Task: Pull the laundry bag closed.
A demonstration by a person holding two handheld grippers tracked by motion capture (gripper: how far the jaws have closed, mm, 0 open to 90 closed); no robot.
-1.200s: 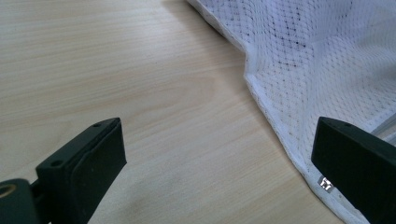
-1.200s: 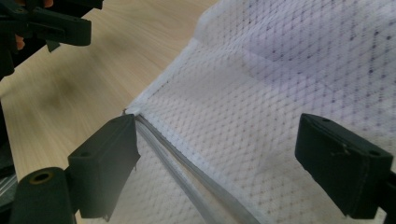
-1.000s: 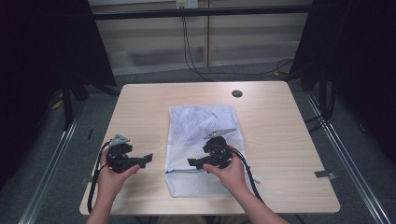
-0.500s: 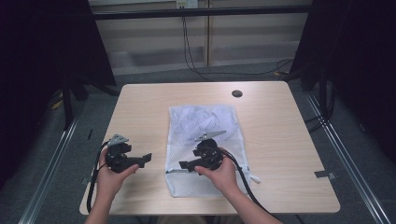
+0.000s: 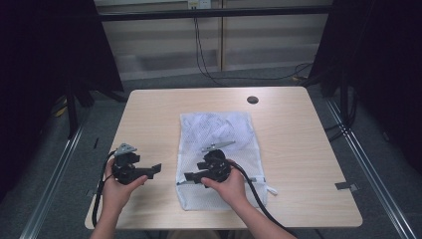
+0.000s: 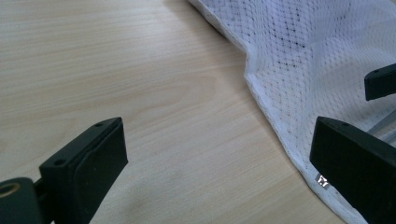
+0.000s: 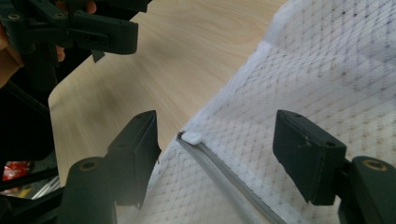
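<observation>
A white mesh laundry bag [image 5: 221,134] lies flat in the middle of the wooden table [image 5: 293,134]. My right gripper [image 5: 188,178] sits low over the bag's near left edge, pointing left. In the right gripper view its jaws [image 7: 219,140] straddle the grey zipper [image 7: 224,175] and its white end tab [image 7: 191,137]; they have just been closing, but the pads stand clear of the mesh. My left gripper [image 5: 153,170] rests open on bare wood just left of the bag. In the left gripper view [image 6: 219,158] the bag's hem [image 6: 275,121] lies by its right jaw.
A dark round cable hole [image 5: 252,99] sits near the table's far edge. A strip of tape [image 5: 344,185] lies at the near right. Cables trail from both grippers off the near edge. Bare wood lies left and right of the bag.
My right hand has slid left across the bag and a little lower, bringing its jaws to the bag's left edge. The left hand has stayed put.
</observation>
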